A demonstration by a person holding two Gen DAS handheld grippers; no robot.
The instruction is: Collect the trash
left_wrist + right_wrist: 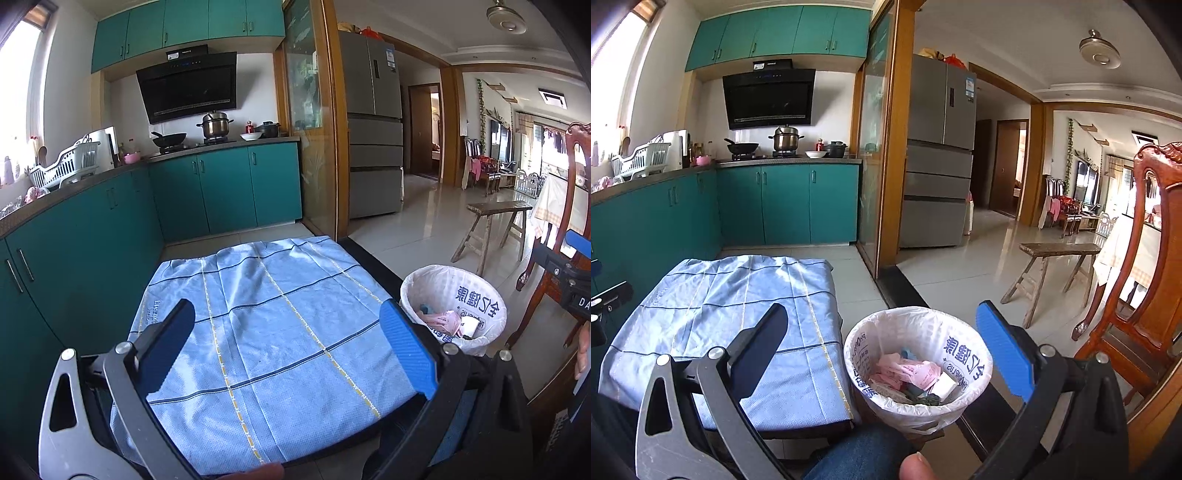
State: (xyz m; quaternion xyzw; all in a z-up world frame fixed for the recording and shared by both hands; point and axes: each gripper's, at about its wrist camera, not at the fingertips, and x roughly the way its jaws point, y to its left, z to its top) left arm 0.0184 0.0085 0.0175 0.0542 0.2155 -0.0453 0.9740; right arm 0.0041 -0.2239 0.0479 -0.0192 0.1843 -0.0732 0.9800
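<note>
A small bin with a white printed bag point(919, 339) stands on the floor right of a low table. It holds pink paper scraps point(912, 371) and other trash. The bin also shows in the left wrist view point(454, 295). My right gripper point(882, 332) is open and empty, held above and in front of the bin. My left gripper point(288, 328) is open and empty above the blue checked cloth point(266, 325) that covers the table. The cloth shows bare in both views point(738, 314). Part of the right gripper shows at the right edge of the left wrist view point(569, 273).
Teal kitchen cabinets point(74, 258) run along the left. A sliding glass door frame point(886, 147), a grey fridge point(938, 155), a wooden stool point(1056, 266) and a carved wooden chair point(1137, 280) stand to the right. My knee in jeans point(849, 458) is at the bottom.
</note>
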